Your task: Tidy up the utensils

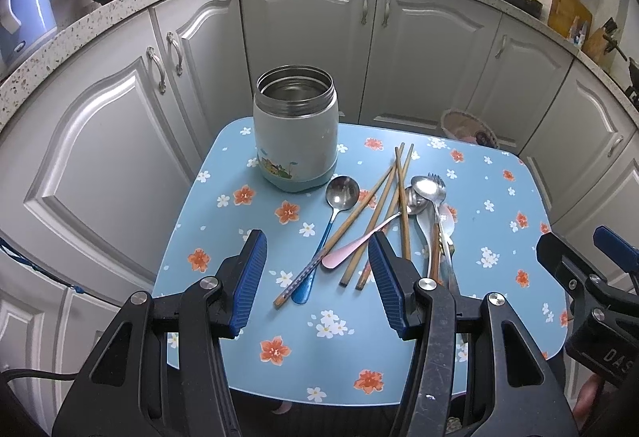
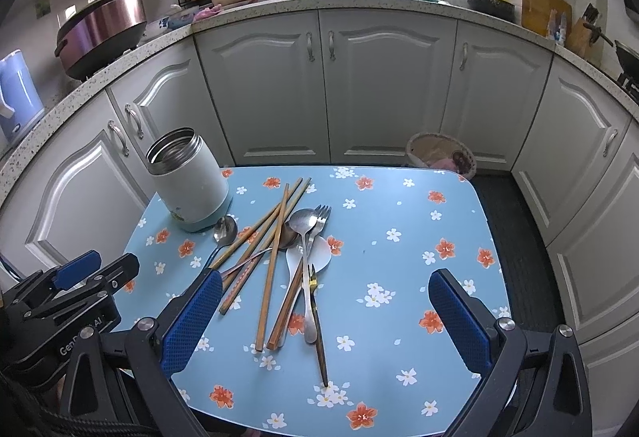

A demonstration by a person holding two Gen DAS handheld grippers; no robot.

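One jar (image 1: 294,129) — open, unfilled

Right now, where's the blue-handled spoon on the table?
In the left wrist view the blue-handled spoon lies left of the utensil pile, its bowl just below the steel jar and its handle beside the leftmost chopstick.

Utensils (image 1: 395,221) lie heaped on the table (image 1: 223,229), right of the jar (image 1: 295,129).
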